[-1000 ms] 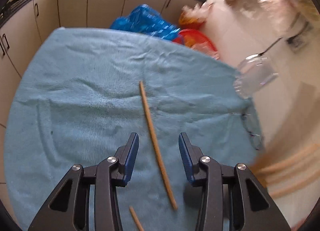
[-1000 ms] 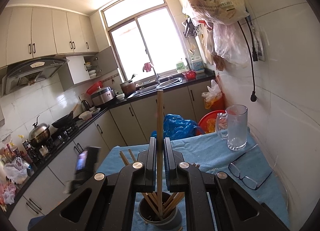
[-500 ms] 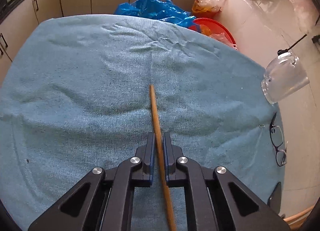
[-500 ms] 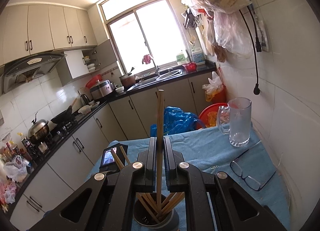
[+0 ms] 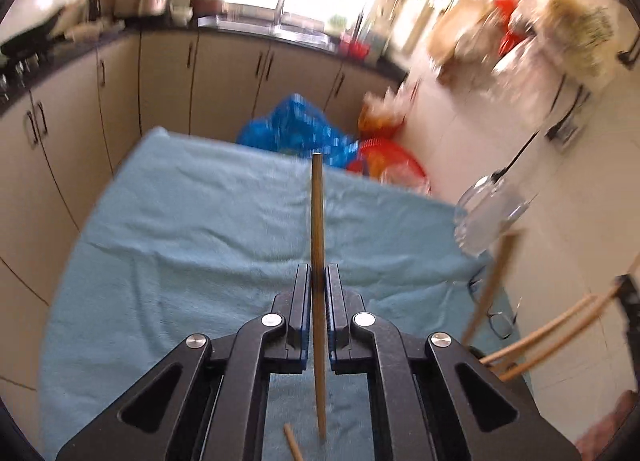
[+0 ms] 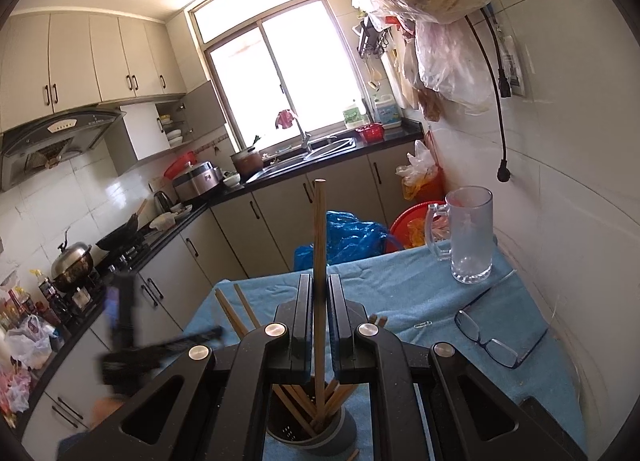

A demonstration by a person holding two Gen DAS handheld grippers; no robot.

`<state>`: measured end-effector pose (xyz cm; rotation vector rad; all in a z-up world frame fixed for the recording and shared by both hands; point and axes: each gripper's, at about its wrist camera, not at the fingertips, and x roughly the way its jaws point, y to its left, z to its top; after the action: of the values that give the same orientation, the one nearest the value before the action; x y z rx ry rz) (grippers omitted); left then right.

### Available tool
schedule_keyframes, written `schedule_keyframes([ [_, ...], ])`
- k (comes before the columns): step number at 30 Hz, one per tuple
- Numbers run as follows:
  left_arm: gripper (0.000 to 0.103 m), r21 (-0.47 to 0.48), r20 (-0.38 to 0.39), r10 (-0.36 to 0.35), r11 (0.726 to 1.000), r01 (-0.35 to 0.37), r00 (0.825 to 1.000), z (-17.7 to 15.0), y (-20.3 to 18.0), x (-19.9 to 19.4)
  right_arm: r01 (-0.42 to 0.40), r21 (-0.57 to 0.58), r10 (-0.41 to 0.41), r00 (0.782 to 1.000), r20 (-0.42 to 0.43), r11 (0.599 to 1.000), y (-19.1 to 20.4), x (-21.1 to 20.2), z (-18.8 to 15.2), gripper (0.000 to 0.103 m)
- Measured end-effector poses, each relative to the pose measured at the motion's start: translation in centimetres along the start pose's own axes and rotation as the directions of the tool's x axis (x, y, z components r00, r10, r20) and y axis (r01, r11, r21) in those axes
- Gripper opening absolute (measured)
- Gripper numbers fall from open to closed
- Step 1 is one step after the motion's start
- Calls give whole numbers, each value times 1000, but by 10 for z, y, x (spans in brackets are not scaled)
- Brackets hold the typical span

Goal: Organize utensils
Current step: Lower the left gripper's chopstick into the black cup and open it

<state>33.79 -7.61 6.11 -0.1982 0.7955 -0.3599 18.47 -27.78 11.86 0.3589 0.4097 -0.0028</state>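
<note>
My left gripper (image 5: 317, 281) is shut on a wooden chopstick (image 5: 317, 229) and holds it upright above the blue towel (image 5: 208, 229). Another chopstick end (image 5: 293, 443) lies on the towel below it. My right gripper (image 6: 319, 293) is shut on a second chopstick (image 6: 319, 237), held upright with its lower end in the grey utensil holder (image 6: 316, 435), which has several chopsticks in it. Chopsticks in that holder show blurred at the right of the left wrist view (image 5: 552, 331). The left gripper shows blurred at the left of the right wrist view (image 6: 128, 337).
A glass mug (image 6: 468, 239) stands at the far right of the table, with glasses (image 6: 486, 339) and a paper clip (image 6: 423, 325) on the towel near it. A tiled wall (image 6: 568, 189) runs along the right. Blue bag (image 6: 352, 239) and red basin (image 6: 412, 227) lie beyond the table.
My left gripper closed on the chopstick lying on the towel, lifted it and tilted it upright. My right gripper has stayed shut on its chopstick over the holder.
</note>
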Motion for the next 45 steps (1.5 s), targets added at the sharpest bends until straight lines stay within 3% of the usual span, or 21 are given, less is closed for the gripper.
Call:
schedule_keyframes([
  [11,6,58,172,-62,997,52,983,14,-22,-95,28,-36,-31,996,-89,999,9,21,-29,8],
  [22,6,87,211,-181,982,166,961,17,-49,-145,26,-47,-33,988,-152,999,5,29,-42,8],
  [29,6,90,194,-229,973,215,954,17,-67,-143,-6,-21,4,995,-103,1000,2,2,-35,17],
  [38,6,121,107,-215,972,202,971,-1,-90,-103,-35,53,38,998,-57,998,-15,-38,-36,18],
  [45,6,115,32,-186,977,182,982,-22,-92,-69,-41,94,49,996,-79,995,-33,-52,-50,22],
])
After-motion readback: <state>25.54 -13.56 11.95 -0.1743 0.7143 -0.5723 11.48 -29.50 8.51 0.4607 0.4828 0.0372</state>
